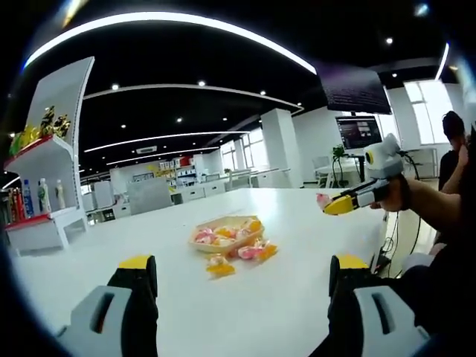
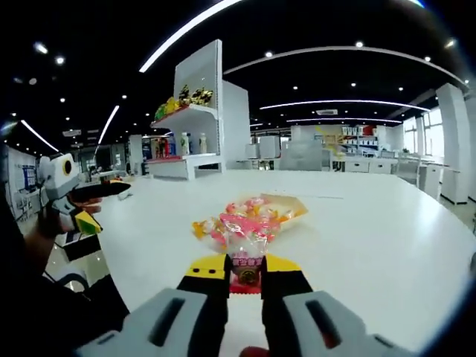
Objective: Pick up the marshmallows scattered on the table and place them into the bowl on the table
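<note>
A shallow tan bowl (image 1: 232,222) (image 2: 291,202) sits mid-table, holding several pink and orange wrapped marshmallows (image 1: 223,234) (image 2: 249,212). Two loose wrapped marshmallows (image 1: 221,266) (image 1: 256,251) lie on the white table (image 1: 297,297) just in front of it. In the left gripper view my left gripper (image 1: 243,266) stands open and wide, short of the loose ones, with nothing between its jaws. My right gripper (image 2: 246,277) is shut on a pink wrapped marshmallow (image 2: 246,269), held in the air short of the bowl. That gripper (image 1: 332,203) also appears at the right, above the table edge. The left gripper (image 2: 95,207) shows at the left.
A white shelf unit (image 1: 44,186) (image 2: 195,134) with bottles and snack bags stands beyond the table. A person (image 1: 450,160) stands at the far right near a screen (image 1: 358,131). The table's edge (image 1: 383,238) runs close to the right.
</note>
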### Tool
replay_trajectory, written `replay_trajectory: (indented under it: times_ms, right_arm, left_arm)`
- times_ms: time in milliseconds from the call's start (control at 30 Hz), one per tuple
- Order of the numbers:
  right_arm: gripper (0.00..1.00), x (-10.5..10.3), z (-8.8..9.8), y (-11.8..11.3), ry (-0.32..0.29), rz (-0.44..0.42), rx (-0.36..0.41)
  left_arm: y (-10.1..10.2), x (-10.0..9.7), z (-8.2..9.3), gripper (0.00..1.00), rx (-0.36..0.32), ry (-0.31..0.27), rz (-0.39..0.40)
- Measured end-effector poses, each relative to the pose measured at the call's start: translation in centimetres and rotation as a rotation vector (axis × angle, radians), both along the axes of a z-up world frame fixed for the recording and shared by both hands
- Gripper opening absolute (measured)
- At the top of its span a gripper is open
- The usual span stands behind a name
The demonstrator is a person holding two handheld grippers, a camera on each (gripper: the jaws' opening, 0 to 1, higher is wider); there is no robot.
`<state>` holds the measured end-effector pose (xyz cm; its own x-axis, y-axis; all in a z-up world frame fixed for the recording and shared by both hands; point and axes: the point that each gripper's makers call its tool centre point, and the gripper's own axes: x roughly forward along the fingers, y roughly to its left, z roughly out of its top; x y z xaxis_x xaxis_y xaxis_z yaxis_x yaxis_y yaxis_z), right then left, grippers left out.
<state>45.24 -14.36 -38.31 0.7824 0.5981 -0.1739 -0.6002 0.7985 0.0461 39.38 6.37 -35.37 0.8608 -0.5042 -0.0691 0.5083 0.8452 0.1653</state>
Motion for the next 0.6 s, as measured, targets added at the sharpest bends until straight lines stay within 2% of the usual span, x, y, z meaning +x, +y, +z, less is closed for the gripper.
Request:
replay_trajectory:
  times_ms: [133,367,600]
  right_arm:
    - [0.14,-0.1,0.2,0.0,-0.01,0.0,-0.003]
    - [0.14,0.2,1.2,0.5,-0.026,0.0,0.005]
    - [0.14,1.6,0.8,1.0,-0.012,-0.014,0.003]
  left_arm:
    - [-0.2,0.0,0.2,0.95,-0.015,-0.006,-0.003]
    - [-0.5,0.2,0.6,0.95,0.003,-0.023,-0.009]
    - [-0.3,2.3,0.9,0.95,-0.01,-0.025,-0.01]
